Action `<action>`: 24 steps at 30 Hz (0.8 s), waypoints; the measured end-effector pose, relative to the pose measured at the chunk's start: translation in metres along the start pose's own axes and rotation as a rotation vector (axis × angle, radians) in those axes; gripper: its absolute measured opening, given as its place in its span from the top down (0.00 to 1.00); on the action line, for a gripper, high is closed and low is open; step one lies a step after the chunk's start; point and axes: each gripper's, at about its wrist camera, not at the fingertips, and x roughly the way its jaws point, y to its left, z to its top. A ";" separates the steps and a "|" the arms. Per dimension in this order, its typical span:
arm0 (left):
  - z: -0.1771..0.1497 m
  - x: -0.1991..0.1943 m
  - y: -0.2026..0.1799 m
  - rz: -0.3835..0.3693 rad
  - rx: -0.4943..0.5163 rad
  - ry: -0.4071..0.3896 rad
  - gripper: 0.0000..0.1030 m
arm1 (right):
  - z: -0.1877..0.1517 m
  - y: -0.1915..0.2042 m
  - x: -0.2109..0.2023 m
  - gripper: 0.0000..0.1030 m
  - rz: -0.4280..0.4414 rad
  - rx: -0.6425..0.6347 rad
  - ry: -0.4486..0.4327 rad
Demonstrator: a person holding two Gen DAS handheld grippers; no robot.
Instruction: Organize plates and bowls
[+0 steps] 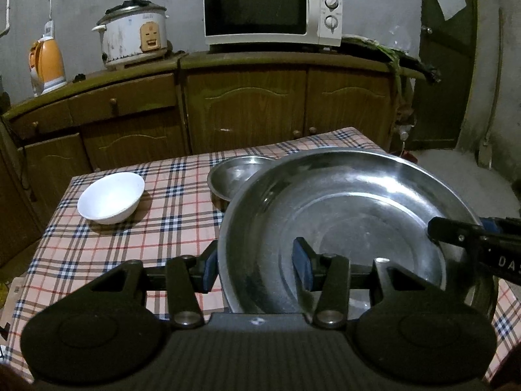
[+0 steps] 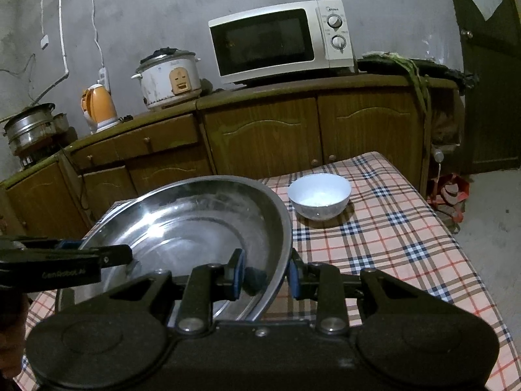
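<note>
A large steel basin (image 1: 351, 215) is held above the plaid table (image 1: 130, 247). My left gripper (image 1: 257, 267) straddles its left rim, one finger inside and one outside, jaws wide. My right gripper (image 2: 265, 275) straddles its right rim (image 2: 280, 228) the same way; whether either clamps the rim is unclear. The right gripper's finger shows in the left wrist view (image 1: 462, 234), the left one's in the right wrist view (image 2: 81, 260). A smaller steel bowl (image 1: 237, 176) sits behind the basin. A white bowl (image 1: 112, 197) stands at the left; a white bowl also shows in the right wrist view (image 2: 320, 195).
Wooden cabinets (image 1: 247, 107) run behind the table, carrying a microwave (image 1: 270, 8), a rice cooker (image 1: 133, 34) and an orange kettle (image 1: 47, 62). A steel pot (image 2: 31, 130) stands at the far left. A dark door (image 1: 449, 65) is at the right.
</note>
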 end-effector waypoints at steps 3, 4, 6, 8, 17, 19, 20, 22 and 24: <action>0.000 -0.002 0.003 0.004 -0.007 -0.003 0.54 | 0.001 0.004 -0.002 0.66 0.005 -0.008 -0.004; 0.000 -0.003 0.004 0.006 -0.009 -0.005 0.54 | 0.001 0.005 -0.003 0.66 0.008 -0.010 -0.005; 0.001 -0.005 0.005 0.010 -0.010 -0.007 0.54 | 0.002 0.007 -0.004 0.66 0.012 -0.015 -0.006; 0.000 -0.007 0.007 0.014 -0.009 -0.010 0.54 | 0.003 0.009 -0.004 0.66 0.016 -0.019 -0.007; -0.001 -0.014 0.017 0.034 -0.017 -0.012 0.54 | 0.003 0.022 -0.003 0.66 0.035 -0.035 -0.003; -0.001 -0.015 0.019 0.040 -0.016 -0.015 0.54 | 0.003 0.025 -0.002 0.66 0.041 -0.039 -0.001; -0.001 -0.016 0.021 0.042 -0.017 -0.015 0.54 | 0.003 0.027 -0.002 0.66 0.042 -0.042 -0.001; -0.001 -0.017 0.023 0.046 -0.021 -0.015 0.53 | 0.004 0.030 -0.001 0.66 0.047 -0.046 -0.001; -0.002 -0.017 0.026 0.051 -0.022 -0.016 0.53 | 0.004 0.033 -0.001 0.66 0.051 -0.049 0.001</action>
